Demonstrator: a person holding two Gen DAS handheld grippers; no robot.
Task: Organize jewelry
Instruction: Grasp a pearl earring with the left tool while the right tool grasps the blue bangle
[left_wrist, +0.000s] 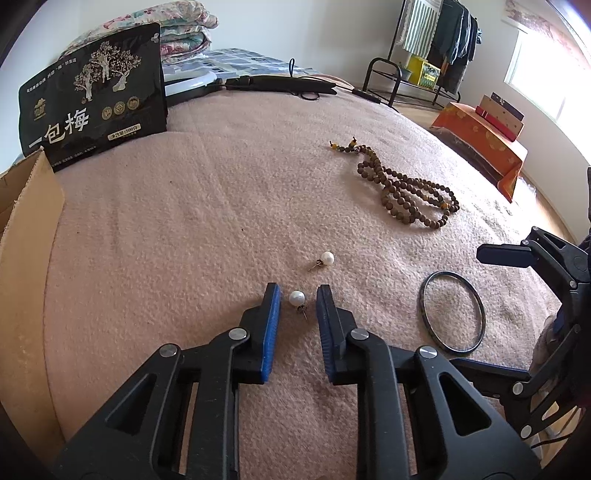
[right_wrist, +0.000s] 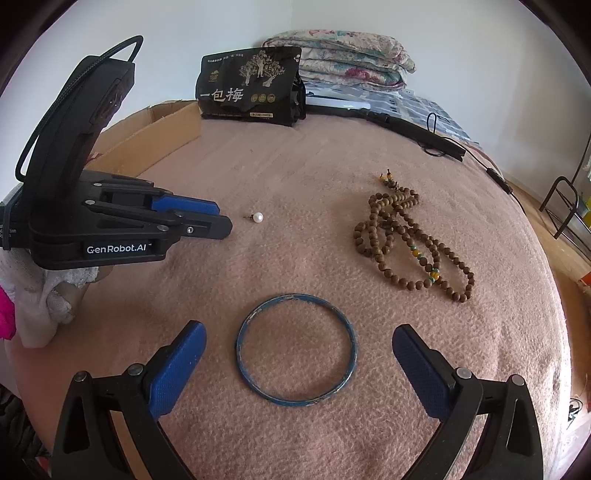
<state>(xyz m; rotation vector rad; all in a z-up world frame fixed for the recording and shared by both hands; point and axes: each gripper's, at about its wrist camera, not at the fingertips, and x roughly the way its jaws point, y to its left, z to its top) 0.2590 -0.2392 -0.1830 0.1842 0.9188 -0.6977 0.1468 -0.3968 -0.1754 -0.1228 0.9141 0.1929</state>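
My left gripper (left_wrist: 298, 300) low on bed blanket (left_wrist: 184, 229), fingers partly open, straddling near pearl earring (left_wrist: 296, 298), nothing clamped. Right gripper (right_wrist: 299, 350) wide open, empty, framing bangle (right_wrist: 296, 350) so it can grab next.

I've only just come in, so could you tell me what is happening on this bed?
A person is sorting jewelry laid out on a pink blanket, holding a tool in each hand. The left tool is open around a pearl earring, not yet closed on it; a second pearl earring lies just beyond. The right tool is open on either side of a blue bangle. A wooden bead necklace lies untouched.
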